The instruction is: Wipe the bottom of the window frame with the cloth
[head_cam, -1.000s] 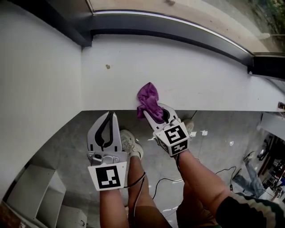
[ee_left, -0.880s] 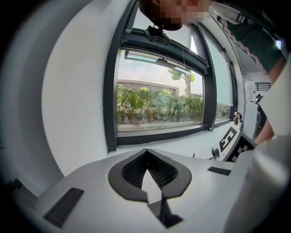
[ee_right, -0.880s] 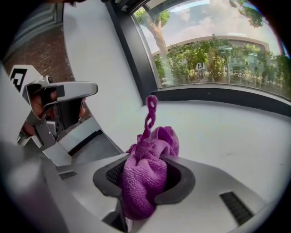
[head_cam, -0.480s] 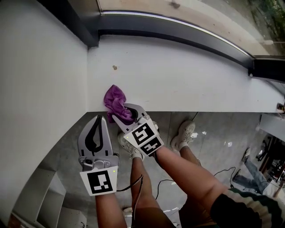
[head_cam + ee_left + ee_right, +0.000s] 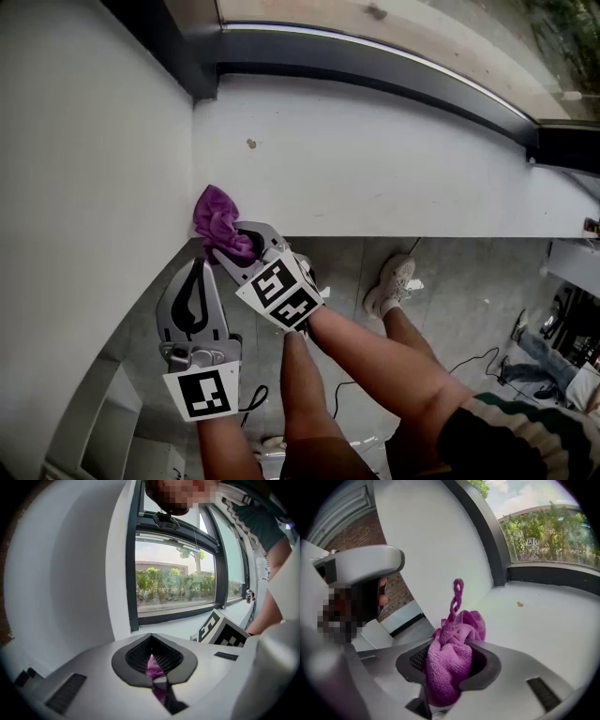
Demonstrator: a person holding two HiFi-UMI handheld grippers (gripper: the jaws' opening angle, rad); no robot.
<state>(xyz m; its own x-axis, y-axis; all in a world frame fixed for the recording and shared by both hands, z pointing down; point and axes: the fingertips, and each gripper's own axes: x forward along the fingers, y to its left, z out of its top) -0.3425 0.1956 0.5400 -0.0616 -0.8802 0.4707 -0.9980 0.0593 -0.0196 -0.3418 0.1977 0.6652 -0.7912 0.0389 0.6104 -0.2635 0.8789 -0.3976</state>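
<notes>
At the left end of the broad white window sill (image 5: 403, 173), close against the white side wall (image 5: 89, 178) and near the sill's front edge, a crumpled purple microfibre cloth (image 5: 216, 217) is resting on the surface. I am clamping it with my right gripper (image 5: 234, 242), whose jaws are closing around the bunched fabric while a twisted loop of it is sticking up past the tips. My left gripper (image 5: 195, 268) is hanging just below the sill's front edge, beside the right one, its jaws pressing together and gripping nothing. A small brown speck (image 5: 250, 143) is sitting on the sill beyond the cloth, between it and the dark metal bottom rail of the window frame (image 5: 375, 58), which is running along the sill's far side.
</notes>
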